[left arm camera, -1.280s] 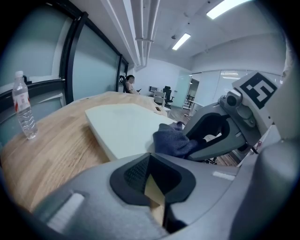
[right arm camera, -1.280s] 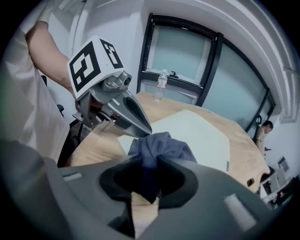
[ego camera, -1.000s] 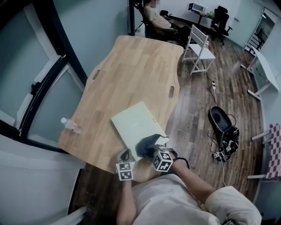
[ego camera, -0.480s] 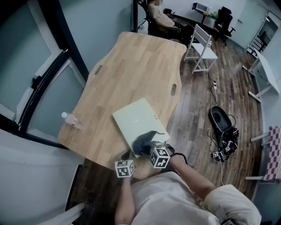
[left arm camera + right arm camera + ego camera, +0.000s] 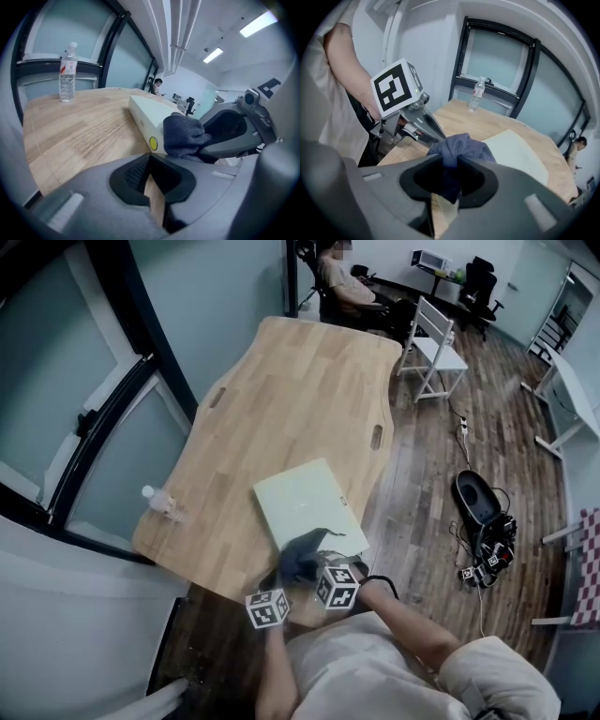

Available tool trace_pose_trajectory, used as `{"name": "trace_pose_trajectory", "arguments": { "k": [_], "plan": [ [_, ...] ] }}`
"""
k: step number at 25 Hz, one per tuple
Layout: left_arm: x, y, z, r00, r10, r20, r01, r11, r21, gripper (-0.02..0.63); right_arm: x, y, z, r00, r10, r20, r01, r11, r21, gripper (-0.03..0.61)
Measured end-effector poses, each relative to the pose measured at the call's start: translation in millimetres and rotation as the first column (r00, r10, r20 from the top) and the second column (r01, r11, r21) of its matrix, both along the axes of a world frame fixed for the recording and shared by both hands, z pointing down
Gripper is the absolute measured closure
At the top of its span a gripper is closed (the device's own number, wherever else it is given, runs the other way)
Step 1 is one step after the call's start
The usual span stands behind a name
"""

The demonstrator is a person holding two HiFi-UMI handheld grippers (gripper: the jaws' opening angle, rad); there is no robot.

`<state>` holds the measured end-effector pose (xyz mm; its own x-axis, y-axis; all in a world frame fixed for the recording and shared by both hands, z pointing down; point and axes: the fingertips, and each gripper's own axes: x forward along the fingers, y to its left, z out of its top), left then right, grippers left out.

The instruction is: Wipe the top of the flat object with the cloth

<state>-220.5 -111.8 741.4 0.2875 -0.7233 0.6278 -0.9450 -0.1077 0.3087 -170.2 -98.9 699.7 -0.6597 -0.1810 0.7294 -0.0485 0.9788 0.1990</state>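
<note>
A pale green flat object (image 5: 305, 505) lies on the wooden table (image 5: 281, 399), near its front edge. A dark blue cloth (image 5: 302, 557) is bunched on the object's near end. My right gripper (image 5: 314, 565) is shut on that cloth (image 5: 461, 146) and presses it onto the flat object (image 5: 518, 150). My left gripper (image 5: 272, 577) is shut with nothing in it, just off the object's near left corner, over bare wood. In the left gripper view the flat object's edge (image 5: 147, 117) carries the cloth (image 5: 185, 136) in front of the right gripper (image 5: 229, 136).
A clear water bottle (image 5: 161, 502) stands at the table's left edge, by the glass wall. To the right the table ends over a wood floor with a dark bag and cables (image 5: 480, 521). A white chair (image 5: 433, 338) and a seated person (image 5: 342, 282) are beyond the far end.
The right gripper has dragged the cloth leftward along the near end of the flat object, closer to the left gripper. The left gripper has hardly moved.
</note>
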Motion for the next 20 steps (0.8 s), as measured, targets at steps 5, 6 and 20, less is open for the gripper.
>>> {"name": "trace_pose_trajectory", "arguments": {
  "k": [5, 6, 20],
  "plan": [
    [-31.1, 17.1, -2.7, 0.987, -0.158, -0.036, 0.159, 0.987, 0.024, 0.606, -20.6, 28.5, -1.7, 0.996, -0.09, -0.014, 0.09, 0.996, 0.0, 0.479],
    [-34.5, 22.2, -3.2, 0.981, -0.188, -0.04, 0.19, 0.981, 0.029, 0.606, -23.7, 38.7, 0.2, 0.994, -0.108, -0.015, 0.108, 0.994, -0.013, 0.479],
    [-89.0, 71.9, -120.2, 0.823, -0.565, 0.056, 0.532, 0.803, 0.269, 0.606, -42.0, 151.2, -40.4, 0.862, -0.507, 0.015, 0.479, 0.804, -0.353, 0.479]
  ]
}}
